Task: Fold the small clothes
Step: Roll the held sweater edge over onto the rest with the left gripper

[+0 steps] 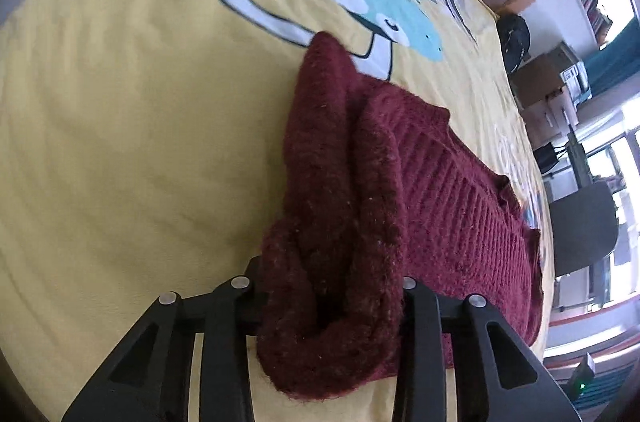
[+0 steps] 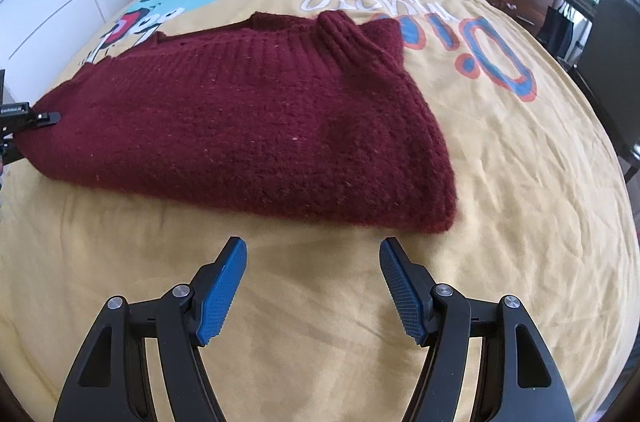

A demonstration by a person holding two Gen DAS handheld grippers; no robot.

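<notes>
Clearly the fold goes best if the left gripper point(image 1: 332, 306), clamped on a bunched edge of the maroon sweater point(image 2: 248, 118), carries it across level while the cloth lies flat on the yellow bedspread point(image 2: 520, 222). Meanwhile the right gripper point(image 2: 313, 282) hovers low just short of the near hem, its 2 jaws spread wide and empty.

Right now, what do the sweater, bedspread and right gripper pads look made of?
Sweater: maroon chunky knit, probably wool or acrylic; ribbed collar, fuzzy surface with pale flecks.
Bedspread: yellow woven cloth, likely cotton, matte; fine wrinkles and a printed cartoon design.
Pads: blue, probably rubber or soft plastic; fine grid texture, mounted on black, hard-looking plastic fingers.
</notes>
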